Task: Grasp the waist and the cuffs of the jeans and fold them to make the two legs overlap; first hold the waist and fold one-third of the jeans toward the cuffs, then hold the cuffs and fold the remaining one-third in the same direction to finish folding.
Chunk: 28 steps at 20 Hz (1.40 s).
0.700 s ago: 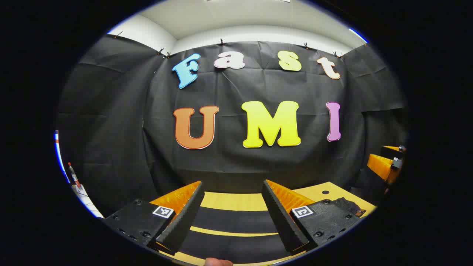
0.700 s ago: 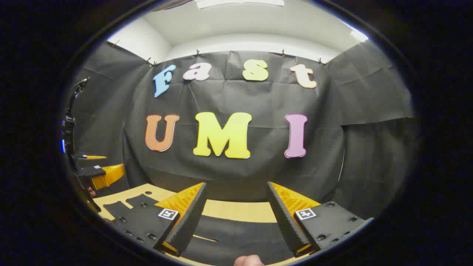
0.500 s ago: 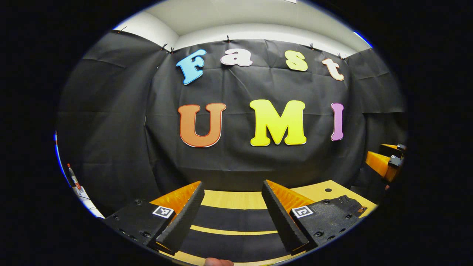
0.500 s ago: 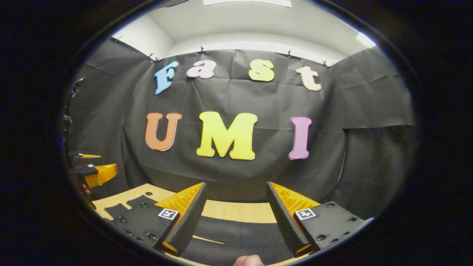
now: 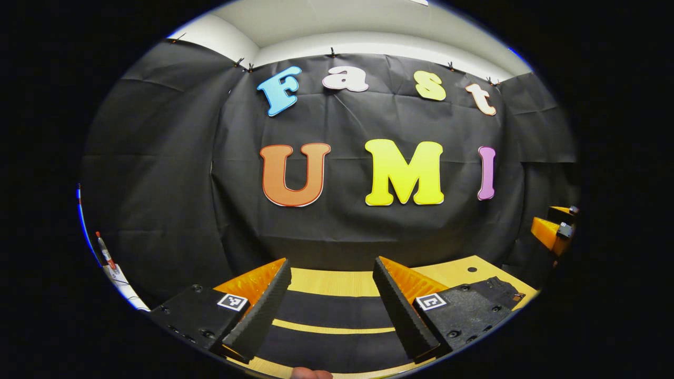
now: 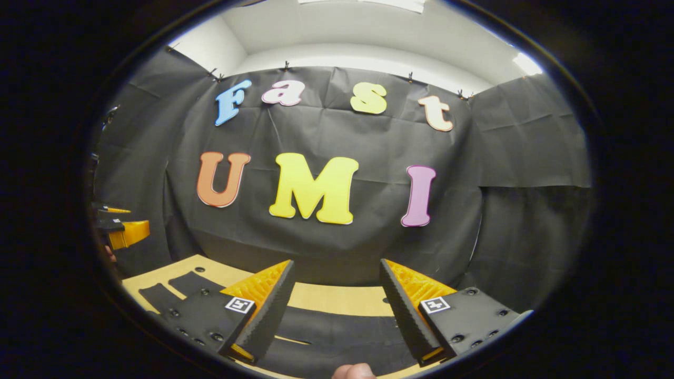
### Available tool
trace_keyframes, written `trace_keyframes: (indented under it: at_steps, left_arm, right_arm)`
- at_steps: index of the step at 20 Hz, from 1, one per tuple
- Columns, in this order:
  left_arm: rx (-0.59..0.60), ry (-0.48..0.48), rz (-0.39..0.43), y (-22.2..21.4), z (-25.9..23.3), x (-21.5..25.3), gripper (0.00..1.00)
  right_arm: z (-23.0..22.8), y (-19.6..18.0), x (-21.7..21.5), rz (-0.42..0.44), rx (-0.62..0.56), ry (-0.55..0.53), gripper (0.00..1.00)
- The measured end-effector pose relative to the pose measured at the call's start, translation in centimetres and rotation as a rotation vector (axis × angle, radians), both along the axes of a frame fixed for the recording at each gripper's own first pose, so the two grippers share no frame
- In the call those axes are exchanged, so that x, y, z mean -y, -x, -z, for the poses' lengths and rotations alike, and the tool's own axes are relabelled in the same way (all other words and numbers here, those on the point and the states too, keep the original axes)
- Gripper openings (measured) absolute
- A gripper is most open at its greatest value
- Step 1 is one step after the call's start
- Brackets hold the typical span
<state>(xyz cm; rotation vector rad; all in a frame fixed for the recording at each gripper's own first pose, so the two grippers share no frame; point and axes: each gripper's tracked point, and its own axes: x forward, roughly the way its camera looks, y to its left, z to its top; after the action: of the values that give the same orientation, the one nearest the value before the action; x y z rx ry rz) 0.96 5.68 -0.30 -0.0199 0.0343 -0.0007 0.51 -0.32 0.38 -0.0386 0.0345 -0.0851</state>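
Black jeans [image 5: 331, 310] lie flat on a wooden table [image 5: 337, 282], the two legs showing as dark bands with a strip of wood between them. My left gripper [image 5: 330, 263] hovers open above the legs, nothing between its fingers. The jeans' bulkier end [image 5: 497, 288] lies to its right. In the right gripper view my right gripper [image 6: 337, 263] is open over the jeans [image 6: 342, 326], with two dark strips [image 6: 179, 287] running off to its left. Each gripper appears at the edge of the other's view: right gripper [image 5: 550, 231], left gripper [image 6: 124, 234].
The black cloth wall stands close behind the table's far edge. A red-capped stick and white sheet [image 5: 105, 252] sit at the far left. Small holes [image 5: 472, 269] dot the table top [image 6: 337, 300]. A thumb tip [image 6: 353, 371] shows at the bottom.
Both views have swung slightly: the wall slid right in the left gripper view and tilted in the right gripper view. Each gripper appears nearer the edge of the other's view. Both stay open.
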Motion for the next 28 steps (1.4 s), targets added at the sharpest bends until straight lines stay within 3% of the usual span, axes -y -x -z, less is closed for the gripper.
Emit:
trace_keyframes:
  at_steps: [10, 15, 20, 23, 28]
  left_arm:
    - [-0.014, -0.030, 0.011, -1.0, 0.0, 1.3, 1.00]
    - [-0.083, 0.018, -0.029, -1.7, 2.5, -0.6, 1.00]
    - [-0.280, 0.125, -0.094, -0.5, 9.2, -4.3, 1.00]
    - [-0.411, 0.209, -0.161, 1.9, 13.9, -6.8, 1.00]
    - [-0.650, 0.544, -0.255, 7.1, 21.7, -8.1, 0.99]
  right_arm:
    - [0.1, -1.2, 4.1, 0.029, 0.000, 0.000, 0.98]
    - [2.5, -1.6, 7.0, 0.049, -0.062, -0.037, 0.98]
    - [9.0, -0.2, 13.8, 0.071, -0.252, -0.105, 0.98]
    - [13.5, 1.7, 17.6, 0.072, -0.388, -0.223, 0.99]
    - [21.2, 5.0, 21.6, 0.145, -0.571, -0.487, 1.00]
